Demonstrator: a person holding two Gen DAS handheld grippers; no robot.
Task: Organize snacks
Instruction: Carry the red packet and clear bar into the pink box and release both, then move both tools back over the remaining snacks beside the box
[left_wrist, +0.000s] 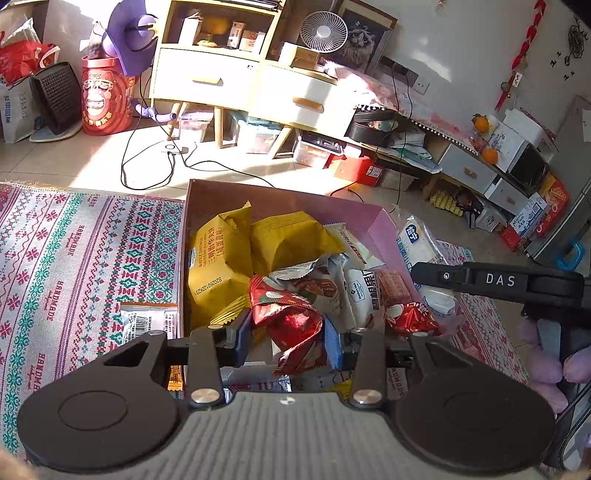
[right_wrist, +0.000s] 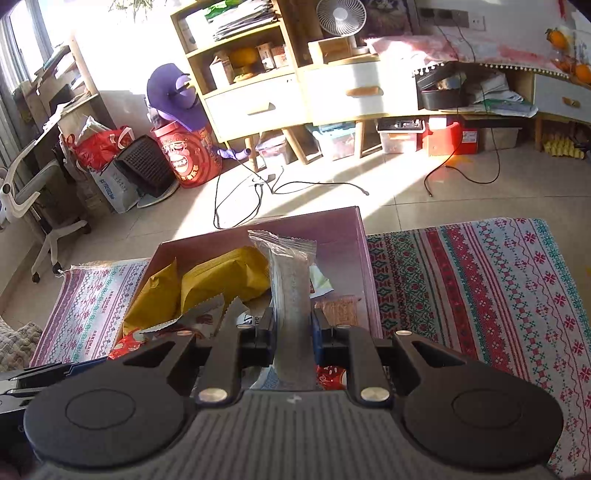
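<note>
A pink cardboard box (left_wrist: 380, 236) on the rug holds several snack packets: yellow bags (left_wrist: 218, 258), white wrappers and red ones. My left gripper (left_wrist: 288, 341) is over the box's near end, shut on a crumpled red snack packet (left_wrist: 291, 325). My right gripper (right_wrist: 293, 338) is shut on a long clear-wrapped snack bar (right_wrist: 290, 288) that stands upright above the box (right_wrist: 332, 229). In the left wrist view the right gripper's black arm (left_wrist: 498, 282) reaches in from the right with a white and blue packet (left_wrist: 421, 251) at its tip.
A patterned woven rug (right_wrist: 480, 288) lies under the box. A packet with a barcode (left_wrist: 147, 321) lies on the rug left of the box. Black cables (right_wrist: 258, 192) run over the tiled floor beyond. Wooden drawers (left_wrist: 207, 77), a red bucket (left_wrist: 107, 99) and storage bins stand behind.
</note>
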